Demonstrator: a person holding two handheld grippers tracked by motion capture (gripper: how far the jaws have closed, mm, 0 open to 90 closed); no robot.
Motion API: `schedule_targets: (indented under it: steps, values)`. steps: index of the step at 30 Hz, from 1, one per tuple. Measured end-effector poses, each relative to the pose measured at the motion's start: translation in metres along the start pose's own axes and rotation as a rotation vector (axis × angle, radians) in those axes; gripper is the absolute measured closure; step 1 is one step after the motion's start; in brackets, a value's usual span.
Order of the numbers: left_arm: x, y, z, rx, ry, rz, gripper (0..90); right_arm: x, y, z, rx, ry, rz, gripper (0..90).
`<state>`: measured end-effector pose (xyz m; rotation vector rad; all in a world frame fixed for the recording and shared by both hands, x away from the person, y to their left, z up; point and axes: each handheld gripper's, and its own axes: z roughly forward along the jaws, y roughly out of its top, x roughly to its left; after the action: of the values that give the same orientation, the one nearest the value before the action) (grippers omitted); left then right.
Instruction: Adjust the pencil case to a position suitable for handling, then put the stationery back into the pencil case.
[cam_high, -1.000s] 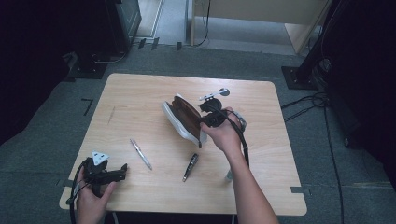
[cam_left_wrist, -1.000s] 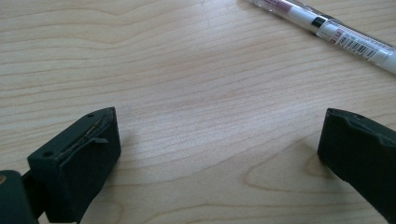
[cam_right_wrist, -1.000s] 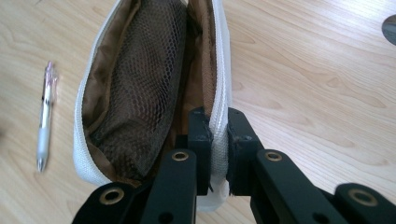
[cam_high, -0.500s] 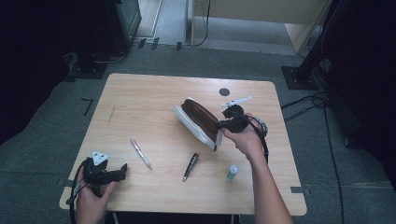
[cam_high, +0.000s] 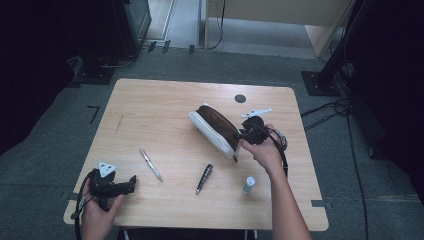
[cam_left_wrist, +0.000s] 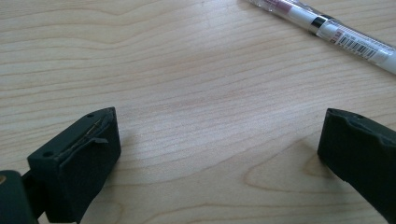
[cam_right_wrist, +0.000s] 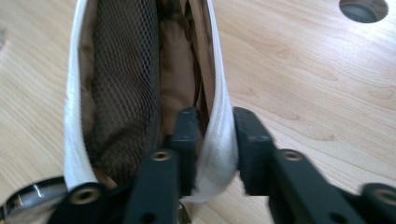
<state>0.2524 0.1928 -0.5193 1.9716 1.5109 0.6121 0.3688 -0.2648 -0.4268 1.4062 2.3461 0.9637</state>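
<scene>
The right gripper (cam_high: 243, 134) is standing at the near end of a white fabric pencil pouch with a brown lining (cam_high: 216, 129), which is lying open on the right-centre of the light wooden table (cam_high: 165, 102). In the right gripper view one jaw is sitting inside the pouch (cam_right_wrist: 140, 84) and the other outside, with the white zipper-edged wall (cam_right_wrist: 219, 140) between them. Its jaws have just been opening, and a gap is showing on the outer side of the wall, so the grip is reading as released or nearly so; the pads are not visibly pressing.

The left gripper (cam_high: 131, 181) is resting at the near-left corner with its jaws wide apart and nothing between them; bare wood lies between the jaws in the left gripper view, with a clear-barrelled white pen (cam_left_wrist: 327, 28) beyond.

Handling judgement: the pouch appears light and soft. Its walls are sagging and would fold under pressure, and the mesh inner pocket (cam_right_wrist: 123, 79) would likely snag a jaw tip. The stitched zipper rim is the firmest part and the best place to pinch; a hold on the mid-wall would probably collapse the mouth.

Also on the table: a dark stubby pen (cam_high: 204, 178) and a small white capped tube (cam_high: 248, 184), both near the pouch's front end.
</scene>
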Motion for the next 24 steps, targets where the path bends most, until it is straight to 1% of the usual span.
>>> schedule_targets:
  steps: [2,4,5,6,7,8,9,10,12,13,14,15,16,18,19,24]
  values:
    - [0.0,0.0,0.0,0.0,0.001,0.0,0.0,0.001,0.0,-0.001,-0.003,0.006,0.001,59.0]
    - [0.0,0.0,0.0,0.0,0.001,-0.001,0.0,0.002,0.0,-0.003,-0.02,0.01,0.006,51.4]
    - [0.0,0.0,0.0,0.0,0.001,-0.001,0.0,0.002,0.0,-0.003,-0.02,0.01,0.006,51.4]
    - [0.0,0.0,0.0,0.0,0.0,0.0,0.0,0.002,0.0,-0.005,-0.024,0.015,0.018,46.2]
    - [0.0,0.0,0.0,0.0,0.0,0.0,0.0,0.002,0.001,-0.012,-0.057,0.022,0.054,37.1]
    - [0.0,0.0,0.0,0.0,0.0,0.0,0.0,0.002,0.001,-0.012,-0.057,0.022,0.054,37.1]
    - [0.0,0.0,0.0,0.0,0.001,0.0,0.0,0.002,0.001,-0.016,-0.071,0.022,0.064,33.1]
    - [0.0,0.0,0.0,0.001,0.0,0.0,0.0,0.002,0.0,-0.027,-0.096,0.004,0.082,25.7]
    - [0.0,0.0,0.0,0.0,0.0,0.0,0.0,0.003,-0.003,-0.039,-0.122,-0.013,0.083,19.6]
    - [0.0,0.0,0.0,0.001,0.0,0.0,0.0,0.004,-0.005,-0.046,-0.131,-0.016,0.085,17.8]
    - [0.0,0.0,0.0,0.001,0.0,0.0,0.0,0.004,-0.005,-0.046,-0.131,-0.016,0.085,17.8]
    - [0.0,0.0,0.0,0.0,0.0,-0.001,0.0,0.006,-0.01,-0.058,-0.151,-0.028,0.076,16.6]
    - [0.0,0.0,0.0,0.0,0.0,-0.001,0.0,0.006,-0.01,-0.058,-0.151,-0.028,0.076,16.6]
    - [0.0,0.0,0.0,0.001,0.0,0.0,0.0,0.009,-0.015,-0.068,-0.164,-0.035,0.072,15.7]
    - [0.0,0.0,0.0,0.001,0.0,0.001,0.0,0.012,-0.022,-0.076,-0.175,-0.046,0.068,15.3]
    - [0.0,0.0,0.0,0.001,0.0,-0.001,0.0,0.021,-0.041,-0.09,-0.198,-0.045,0.058,15.6]
